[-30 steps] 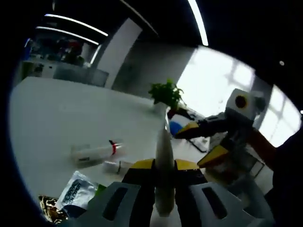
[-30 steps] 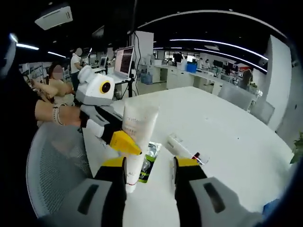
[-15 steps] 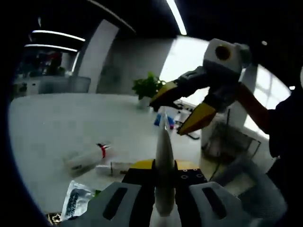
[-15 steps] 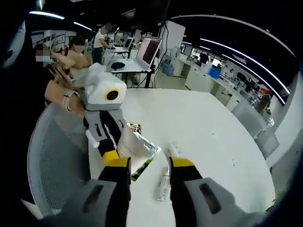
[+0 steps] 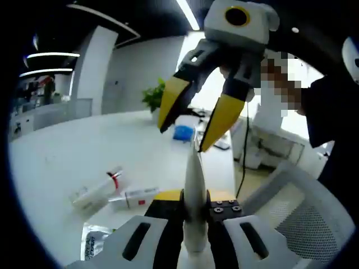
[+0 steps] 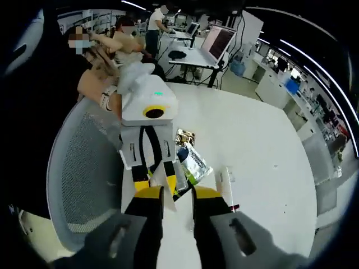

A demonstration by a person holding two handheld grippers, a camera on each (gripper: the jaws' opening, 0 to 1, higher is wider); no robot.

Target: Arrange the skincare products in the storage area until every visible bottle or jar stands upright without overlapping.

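The left claw (image 5: 194,204) is clamped edge-on around a white tube (image 5: 194,185), whose crimped end points up toward the right claw (image 5: 185,129), hanging above it with jaws spread and empty. In the right gripper view that tube (image 6: 168,180) sits between the right claw's (image 6: 170,193) tips. A spray bottle (image 5: 95,189), another small tube (image 5: 134,197) and sachets (image 6: 193,162) lie flat on the white worktop (image 5: 67,151); a mesh chair (image 6: 84,179) stands beside it.

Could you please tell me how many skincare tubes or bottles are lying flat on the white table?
2: a red-capped bottle and, beside it, a white tube, both lying on the table. Others may be hidden.
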